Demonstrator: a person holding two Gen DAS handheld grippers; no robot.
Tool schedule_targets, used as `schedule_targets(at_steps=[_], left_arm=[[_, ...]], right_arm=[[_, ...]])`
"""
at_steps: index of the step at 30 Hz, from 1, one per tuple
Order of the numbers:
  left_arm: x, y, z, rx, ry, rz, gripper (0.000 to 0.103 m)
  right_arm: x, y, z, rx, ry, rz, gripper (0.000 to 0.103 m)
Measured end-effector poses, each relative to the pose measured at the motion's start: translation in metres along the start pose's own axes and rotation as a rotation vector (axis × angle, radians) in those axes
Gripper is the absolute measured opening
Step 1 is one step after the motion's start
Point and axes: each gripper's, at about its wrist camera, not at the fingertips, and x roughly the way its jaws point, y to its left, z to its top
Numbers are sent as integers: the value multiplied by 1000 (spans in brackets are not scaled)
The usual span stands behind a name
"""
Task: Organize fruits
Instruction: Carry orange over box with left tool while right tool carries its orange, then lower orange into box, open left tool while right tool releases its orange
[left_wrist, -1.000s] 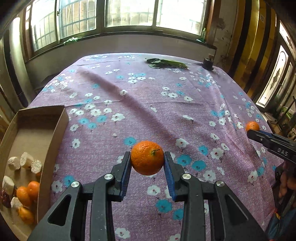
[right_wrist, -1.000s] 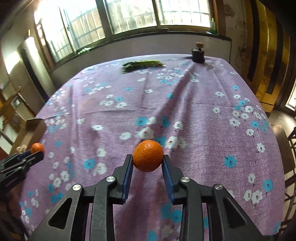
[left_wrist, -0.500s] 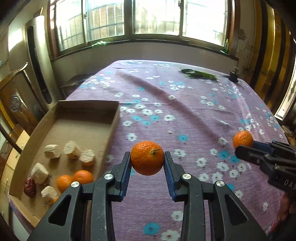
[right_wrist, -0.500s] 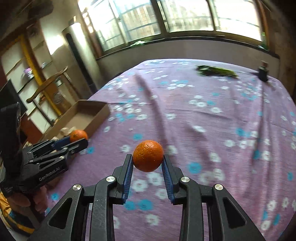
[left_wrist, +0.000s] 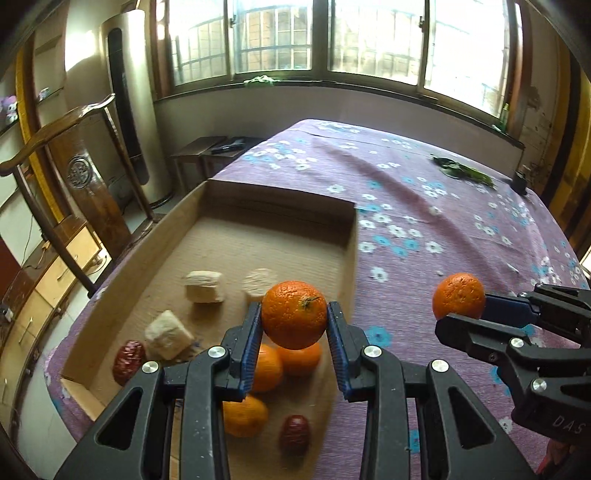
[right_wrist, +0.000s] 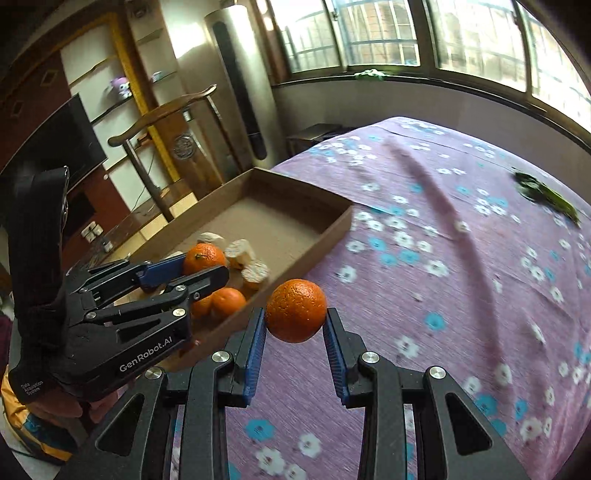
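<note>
My left gripper (left_wrist: 294, 321) is shut on an orange (left_wrist: 294, 314) with a stem scar, held above the near part of the cardboard tray (left_wrist: 280, 199). In the tray lie three oranges (left_wrist: 299, 356), two red dates (left_wrist: 127, 356) and pale white chunks (left_wrist: 204, 286). My right gripper (right_wrist: 295, 323) is shut on a second orange (right_wrist: 296, 311), over the purple cloth just right of the tray's wall (right_wrist: 332, 229). In the left wrist view that gripper (left_wrist: 461, 317) and its orange (left_wrist: 459, 295) show at the right. The right wrist view shows the left gripper (right_wrist: 207, 267) over the tray.
The table (left_wrist: 443, 221) wears a purple floral cloth. Green leaves (left_wrist: 461, 171) and a small dark bottle (left_wrist: 520, 182) lie at its far edge. A wooden chair (left_wrist: 70, 147) and a tall silver appliance (left_wrist: 129, 103) stand left of the table, below the windows.
Both grippers have swung left across the cloth with their oranges. The tray now lies under the left gripper, and the right gripper has come up beside the tray's wall.
</note>
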Motion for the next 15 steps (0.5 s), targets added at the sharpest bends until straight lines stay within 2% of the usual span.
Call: schedule_targets(at_steps=[8, 15], left_arm=[[13, 46, -4, -65, 42, 62, 33], [19, 59, -5, -71, 43, 102, 33]], right_arm=[[49, 26, 15, -76, 79, 39, 35], [74, 39, 22, -95, 114, 96, 35]])
